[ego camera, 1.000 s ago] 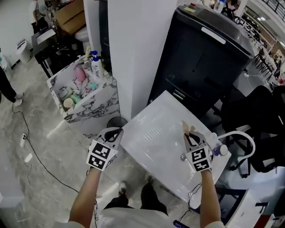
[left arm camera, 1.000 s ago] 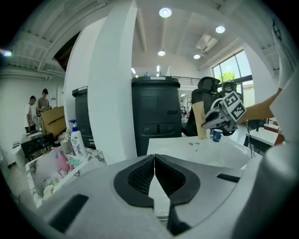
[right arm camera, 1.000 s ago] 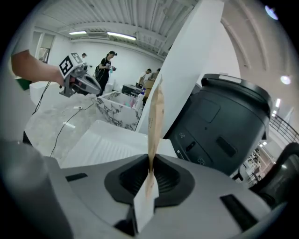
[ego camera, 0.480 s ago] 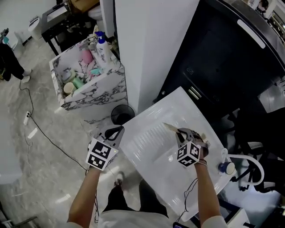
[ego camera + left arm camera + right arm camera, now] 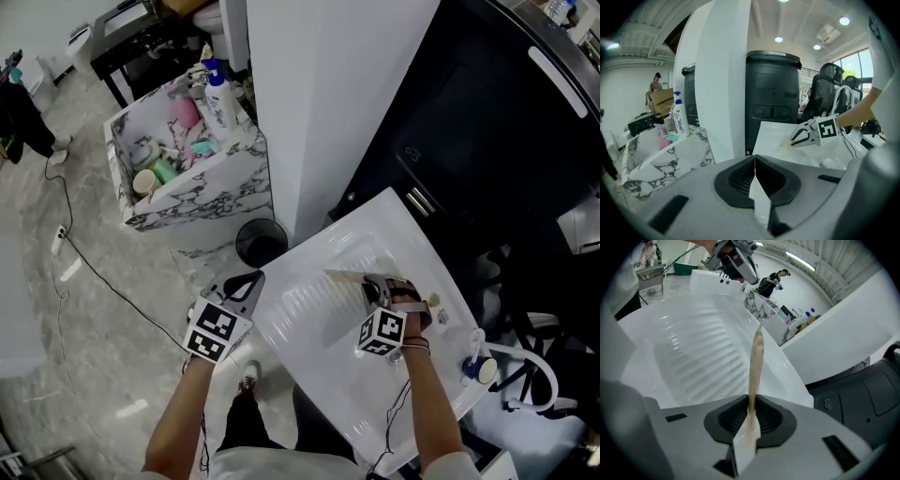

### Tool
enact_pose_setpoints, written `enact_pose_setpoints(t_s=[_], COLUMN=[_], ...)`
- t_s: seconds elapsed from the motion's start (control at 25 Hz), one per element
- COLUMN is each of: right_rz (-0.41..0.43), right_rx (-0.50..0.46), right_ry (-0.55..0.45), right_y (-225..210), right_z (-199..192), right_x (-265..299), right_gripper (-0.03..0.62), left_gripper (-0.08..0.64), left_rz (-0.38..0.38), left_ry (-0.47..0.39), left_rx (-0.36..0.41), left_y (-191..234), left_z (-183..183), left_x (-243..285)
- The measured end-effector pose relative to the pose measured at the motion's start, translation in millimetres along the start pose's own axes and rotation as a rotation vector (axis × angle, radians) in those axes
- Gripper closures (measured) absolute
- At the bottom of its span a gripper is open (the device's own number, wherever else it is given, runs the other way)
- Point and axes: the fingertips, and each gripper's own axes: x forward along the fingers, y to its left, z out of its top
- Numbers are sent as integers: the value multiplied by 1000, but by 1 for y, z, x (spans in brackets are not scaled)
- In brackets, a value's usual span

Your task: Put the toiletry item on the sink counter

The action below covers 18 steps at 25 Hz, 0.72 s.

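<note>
While the right gripper [image 5: 370, 289] hangs over a white desk [image 5: 319, 323] at centre frame, its fingers are clenched on a thin tan strip [image 5: 345, 277], the toiletry item. The right gripper view shows the right gripper [image 5: 751, 411] pinching the tan strip [image 5: 756, 362] near its lower end, with a white paper end sticking out behind the fingers. The long end points out over the ribbed part of the white desk [image 5: 693, 348]. Whether its tip touches the surface cannot be told.

At lower left of the head view, the left gripper [image 5: 246, 281] is held just beside the white desk's edge, above the grey stone floor [image 5: 84, 356]. In its own view the left gripper [image 5: 755, 160] has its fingers pressed together with nothing between them. The right gripper [image 5: 797, 137] appears beyond, at centre right.

A marbled desk [image 5: 202, 211] stands at upper left, well apart from the tan strip. It carries a white bottle [image 5: 220, 94] with a blue pump, a pink bottle [image 5: 186, 111] and other small items. A white pillar [image 5: 328, 103] rises between it and a tall black cabinet [image 5: 478, 141] at upper right. A small round black bin [image 5: 261, 244] sits at the pillar's foot, and a cable [image 5: 84, 272] trails across the floor at left.
</note>
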Motion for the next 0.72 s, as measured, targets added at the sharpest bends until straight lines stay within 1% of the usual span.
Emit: enact_pose_setpoints(t_s=[0.24,0.44,0.6,0.72], right_rz=[26,29,32,13], right_rx=[34,66,165,254], right_ry=[1,2,-19,-27], right_y=[10,11,10,6], right_z=[0,0,2,0], right_x=[9,7,-5,-20], right_gripper=[532,531,531,531], left_gripper=[549,549,549,549], left_rz=[-18,-28,-33,-42], left_ry=[-1,8,2,-10], left_rx=[-9,-9,-3,7], left_y=[-2,-4,-5,-9], left_z=[-1,-6,-4,1], left_x=[5,3,-4,-11])
